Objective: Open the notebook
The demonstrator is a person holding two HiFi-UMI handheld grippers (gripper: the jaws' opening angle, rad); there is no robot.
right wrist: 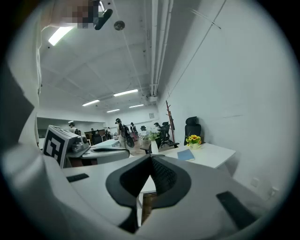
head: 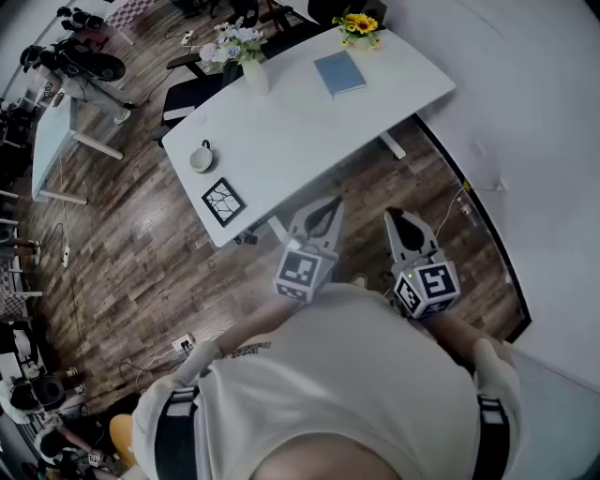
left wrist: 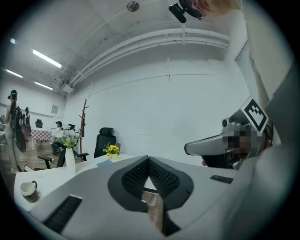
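Observation:
A closed blue notebook [head: 339, 73] lies flat on the far right part of the white table [head: 281, 141], near a small pot of yellow flowers [head: 360, 26]. It shows small in the left gripper view [left wrist: 105, 163] and in the right gripper view [right wrist: 186, 155]. Both grippers hang over the wooden floor on the near side of the table, well short of the notebook. My left gripper [head: 329, 201] [left wrist: 148, 159] is shut with nothing between its jaws. Beside it, my right gripper [head: 395, 217] [right wrist: 151, 158] is shut and empty too.
On the table stand a white vase with pale flowers [head: 248, 61], a cup [head: 202, 157] and a black framed picture [head: 223, 202] near the front corner. A black office chair [head: 187, 94] sits behind it. A white wall [head: 525, 122] runs along the right.

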